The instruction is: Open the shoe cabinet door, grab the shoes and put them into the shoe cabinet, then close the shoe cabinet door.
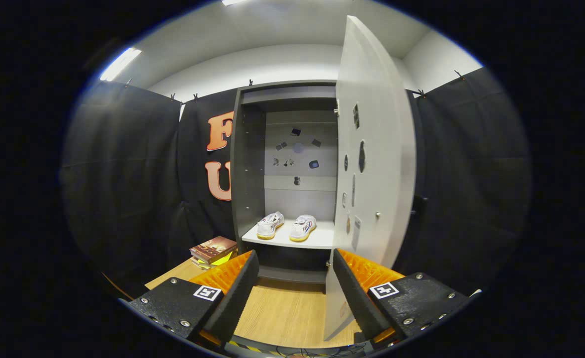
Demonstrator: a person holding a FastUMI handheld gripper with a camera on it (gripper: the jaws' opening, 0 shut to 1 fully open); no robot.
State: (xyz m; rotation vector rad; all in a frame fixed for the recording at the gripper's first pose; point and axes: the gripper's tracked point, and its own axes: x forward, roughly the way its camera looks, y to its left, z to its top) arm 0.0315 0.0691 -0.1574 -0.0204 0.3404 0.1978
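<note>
Shoes (286, 226) sit on the cabinet shelf (317, 239) beyond the empty, open claw (294, 278); door (374, 164) ajar.

No legible text on anything.

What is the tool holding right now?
Nothing. The tool is open, with only bare floor between its fingers. Both shoes sit on the cabinet shelf beyond them, and the door is open.
</note>
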